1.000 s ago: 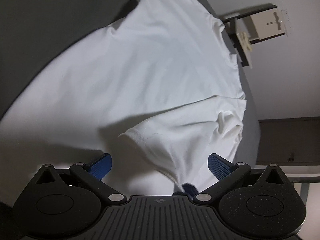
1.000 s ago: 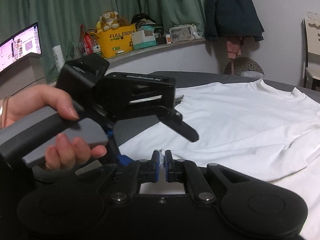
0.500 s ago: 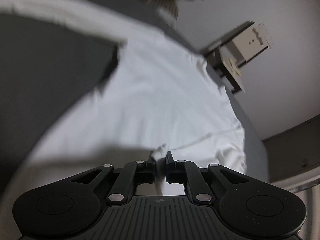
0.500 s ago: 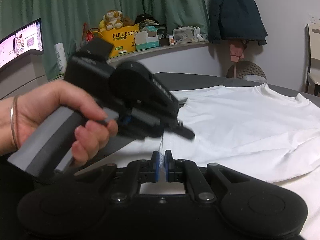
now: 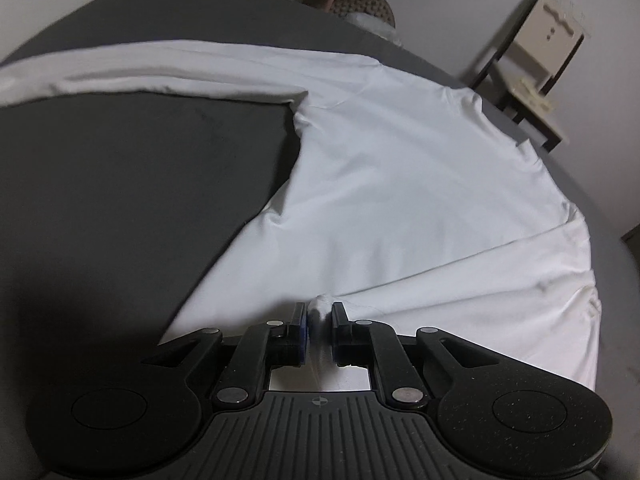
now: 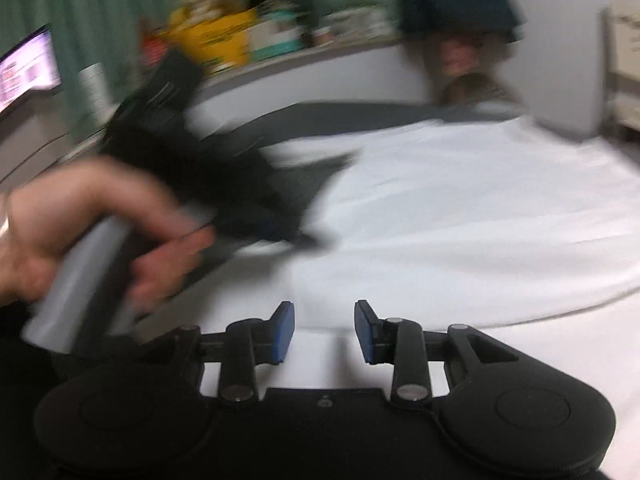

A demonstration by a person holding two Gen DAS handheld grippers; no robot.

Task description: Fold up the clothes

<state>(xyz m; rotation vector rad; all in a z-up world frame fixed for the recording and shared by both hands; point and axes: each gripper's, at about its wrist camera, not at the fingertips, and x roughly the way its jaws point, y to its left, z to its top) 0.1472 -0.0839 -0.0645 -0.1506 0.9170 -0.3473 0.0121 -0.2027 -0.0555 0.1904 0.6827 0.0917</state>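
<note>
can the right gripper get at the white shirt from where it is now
Probably yes: the right gripper is open with the white shirt spread directly ahead and nothing between; the left gripper is off to one side.

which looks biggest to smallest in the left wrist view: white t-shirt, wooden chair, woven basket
1. white t-shirt, by far the largest.
2. wooden chair.
3. woven basket, partly cut off behind the bed; both sit far back, so their order is unsure.
</note>
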